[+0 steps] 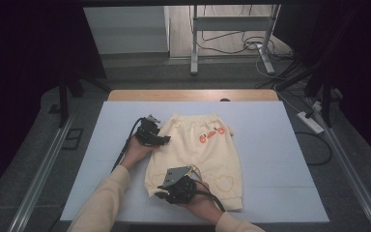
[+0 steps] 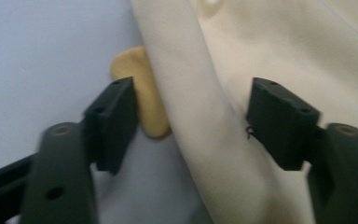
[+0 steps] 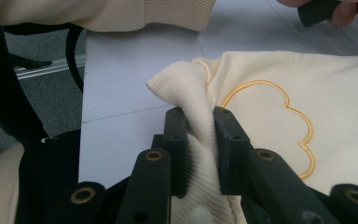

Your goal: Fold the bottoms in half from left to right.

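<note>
Cream toddler pants [image 1: 207, 150] lie flat on the white mat [image 1: 275, 145], waistband away from me, with carrot patches [image 1: 211, 134] near the top. My left gripper [image 1: 163, 140] is at the pants' left side seam. In the left gripper view its jaws [image 2: 191, 112] stand apart astride the folded cream edge [image 2: 200, 140], pads not pressing it; a darker yellow tab [image 2: 142, 88] pokes out beside the left jaw. My right gripper [image 1: 162, 193] is at the bottom left leg hem. In the right gripper view it [image 3: 199, 126] is shut on the ribbed cuff [image 3: 186, 88], beside an embroidered heart outline [image 3: 307, 135].
The mat covers a wooden table [image 1: 193, 95] whose far edge shows. Bare mat lies right of the pants and left of my left hand. A power strip [image 1: 310, 122] and cables lie on the floor at the right, with a metal stand [image 1: 232, 34] beyond the table.
</note>
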The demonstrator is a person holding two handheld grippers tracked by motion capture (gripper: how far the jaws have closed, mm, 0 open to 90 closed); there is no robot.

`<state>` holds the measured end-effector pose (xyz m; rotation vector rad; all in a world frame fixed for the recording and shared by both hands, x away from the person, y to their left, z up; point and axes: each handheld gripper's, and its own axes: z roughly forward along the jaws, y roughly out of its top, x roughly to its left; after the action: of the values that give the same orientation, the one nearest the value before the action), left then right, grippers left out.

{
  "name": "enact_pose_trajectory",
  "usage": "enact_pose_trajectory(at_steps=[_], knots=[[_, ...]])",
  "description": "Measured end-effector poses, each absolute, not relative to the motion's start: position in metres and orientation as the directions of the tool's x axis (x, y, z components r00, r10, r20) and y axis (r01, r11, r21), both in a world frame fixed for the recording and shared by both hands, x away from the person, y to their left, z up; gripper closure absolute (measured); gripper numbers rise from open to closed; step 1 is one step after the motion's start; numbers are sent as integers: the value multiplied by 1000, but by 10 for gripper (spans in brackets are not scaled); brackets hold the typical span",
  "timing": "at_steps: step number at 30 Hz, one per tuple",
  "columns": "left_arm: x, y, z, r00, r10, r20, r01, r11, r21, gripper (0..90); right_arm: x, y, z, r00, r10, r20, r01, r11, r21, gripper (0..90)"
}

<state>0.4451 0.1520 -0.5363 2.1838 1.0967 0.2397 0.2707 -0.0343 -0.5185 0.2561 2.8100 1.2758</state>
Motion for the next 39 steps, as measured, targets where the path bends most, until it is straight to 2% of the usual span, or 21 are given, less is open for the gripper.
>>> enact_pose_trajectory(at_steps=[3,4,7,14,27,39], knots=[[444,151,-536,656,737,-161,637,-427,642,570,270,-34,-519,-985,168,26,131,649,749,763],[444,151,-536,660,729,-179,641,-423,641,659,271,-34,-519,-986,168,26,130,649,749,763],[444,151,-536,669,714,-206,645,-419,639,775,271,-34,-519,-985,168,29,132,648,750,763],[441,149,-532,680,713,-174,627,-441,642,807,271,-35,-519,-985,167,31,133,646,752,763],[434,159,-505,681,698,-222,620,-387,683,810,270,-37,-512,-987,156,36,128,630,766,763],[432,165,-497,678,689,-256,621,-351,700,809,269,-37,-507,-988,152,35,122,616,779,763]])
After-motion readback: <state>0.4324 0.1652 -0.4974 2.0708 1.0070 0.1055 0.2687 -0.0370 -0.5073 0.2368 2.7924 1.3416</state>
